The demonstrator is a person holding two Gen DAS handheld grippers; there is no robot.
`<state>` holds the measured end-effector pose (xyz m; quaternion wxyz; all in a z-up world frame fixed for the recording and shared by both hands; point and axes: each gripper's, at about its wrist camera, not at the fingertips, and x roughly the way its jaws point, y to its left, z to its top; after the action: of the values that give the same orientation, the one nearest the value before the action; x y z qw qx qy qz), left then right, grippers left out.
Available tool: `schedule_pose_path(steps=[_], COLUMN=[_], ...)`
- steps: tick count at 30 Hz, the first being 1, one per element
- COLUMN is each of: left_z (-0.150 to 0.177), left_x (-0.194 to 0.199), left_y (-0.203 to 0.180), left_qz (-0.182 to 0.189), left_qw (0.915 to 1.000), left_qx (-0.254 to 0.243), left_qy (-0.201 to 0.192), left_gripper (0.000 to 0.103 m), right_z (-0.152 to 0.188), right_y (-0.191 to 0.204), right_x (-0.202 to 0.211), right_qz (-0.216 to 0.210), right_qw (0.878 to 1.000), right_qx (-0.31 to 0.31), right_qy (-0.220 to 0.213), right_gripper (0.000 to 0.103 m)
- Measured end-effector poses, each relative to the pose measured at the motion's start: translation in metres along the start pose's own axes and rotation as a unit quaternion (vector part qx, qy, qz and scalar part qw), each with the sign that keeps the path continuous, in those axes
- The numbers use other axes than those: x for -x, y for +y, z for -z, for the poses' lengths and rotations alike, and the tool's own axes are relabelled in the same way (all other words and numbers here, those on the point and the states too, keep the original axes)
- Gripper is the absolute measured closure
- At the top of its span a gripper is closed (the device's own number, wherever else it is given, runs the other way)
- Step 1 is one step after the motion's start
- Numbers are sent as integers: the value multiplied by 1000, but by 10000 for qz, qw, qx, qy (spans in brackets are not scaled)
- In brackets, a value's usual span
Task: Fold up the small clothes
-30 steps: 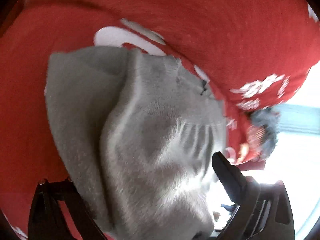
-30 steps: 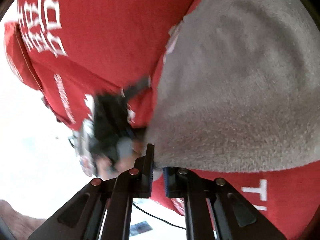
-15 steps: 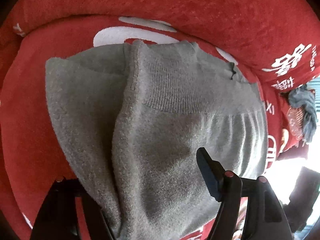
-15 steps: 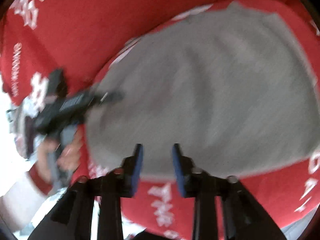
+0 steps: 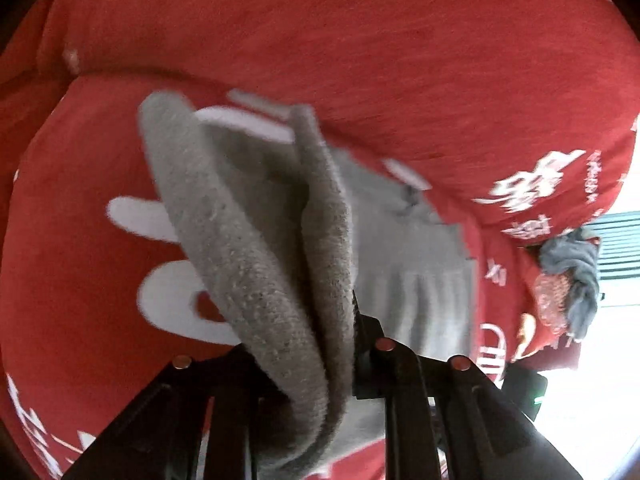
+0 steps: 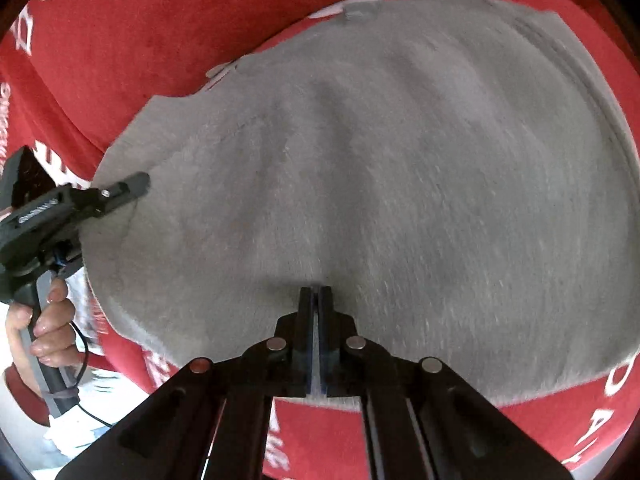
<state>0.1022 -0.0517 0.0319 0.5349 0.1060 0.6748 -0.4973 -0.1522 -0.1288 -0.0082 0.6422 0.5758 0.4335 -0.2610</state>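
Your left gripper is clamped on a doubled edge of the grey garment, lifting it at 6 o'clock in its view, so a fold looks under way but not laid flat. Your right gripper has its fingers pressed together at the garment's near hem; whether cloth is pinched there you can't tell. The garment lies on the red blanket. The blanket's white lettering at 3 o'clock is too blurred to read.
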Motion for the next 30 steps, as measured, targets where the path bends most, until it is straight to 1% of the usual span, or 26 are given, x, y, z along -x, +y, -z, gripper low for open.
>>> schedule_pose_path(steps=[2, 3, 5, 7, 10, 11, 12, 13, 14, 15, 16, 17, 20, 21, 22, 23, 24, 25, 26, 28, 29, 30], left_z=[0, -2, -2, -3, -1, 2, 3, 7, 12, 18, 25, 32, 45, 48, 51, 52, 54, 55, 57, 59, 59, 56], left_x=[5, 7, 3, -4, -23, -36, -42, -58, -77, -90, -107, -127, -156, -159, -160, -159, -156, -152, -147, -141, -138, -128], left_y=[-24, -40, -74, -107, -158, -180, -192, -208, -223, -230, -239, -246, -253, -253, -254, -256, -260, -263, -269, -274, -278, -278], left_qz=[170, 312, 515, 592, 580, 511, 454, 382, 283, 134, -96, -325, -769, -846, -877, -866, -889, -911, -939, -966, -982, -954], left_qw=[9998, 9993, 9982, 9968, 9941, 9924, 9913, 9893, 9857, 9829, 9795, 9744, 9660, 9644, 9639, 9640, 9635, 9621, 9577, 9515, 9495, 9496], left_qx=[-117, -170, -289, -519, -912, -1117, -1237, -1401, -1621, -1773, -1927, -2100, -2289, -2319, -2329, -2325, -2350, -2426, -2607, -2825, -2891, -2914], left_qy=[-72, -101, -111, -108, -50, -3, 46, 157, 353, 472, 586, 740, 926, 945, 951, 958, 921, 848, 771, 743, 722, 647], left_gripper=[84, 86, 86, 86, 86, 86, 86, 86, 86, 86, 86, 86, 85, 82, 69, 47, 38, 32, 32, 32, 32, 32], right_z=[4, 6, 7, 7, 5, 5, 4, 2, 2, 1, 1, 1, 2, 3, 3, 3, 3, 3, 3, 5, 8, 7], right_y=[-5, -10, -20, -33, -57, -66, -75, -84, -93, -106, -115, -125, -146, -153, -156, -159, -161, -163, -165, -169, -172, -170], right_x=[11, 19, 33, 52, 75, 83, 88, 94, 97, 99, 99, 98, 92, 89, 88, 87, 86, 85, 84, 86, 88, 86], right_qz=[-146, -259, -385, -528, -693, -748, -784, -803, -814, -816, -857, -925, -1099, -1190, -1229, -1285, -1344, -1383, -1415, -1493, -1538, -1577], right_qw=[9999, 9995, 9988, 9973, 9937, 9922, 9907, 9898, 9886, 9870, 9853, 9832, 9775, 9750, 9739, 9726, 9714, 9707, 9701, 9686, 9677, 9665], right_qx=[-81, -146, -231, -378, -635, -726, -815, -875, -963, -1102, -1213, -1332, -1631, -1732, -1769, -1804, -1822, -1835, -1845, -1873, -1893, -1926], right_qy=[-42, -96, -190, -355, -605, -680, -754, -792, -823, -842, -842, -834, -758, -723, -714, -711, -709, -702, -687, -660, -643, -635], right_gripper=[99, 99, 99, 99, 99, 99, 99, 99, 99, 99, 99, 96, 96, 96, 96, 96, 96, 96, 96, 96, 95, 95])
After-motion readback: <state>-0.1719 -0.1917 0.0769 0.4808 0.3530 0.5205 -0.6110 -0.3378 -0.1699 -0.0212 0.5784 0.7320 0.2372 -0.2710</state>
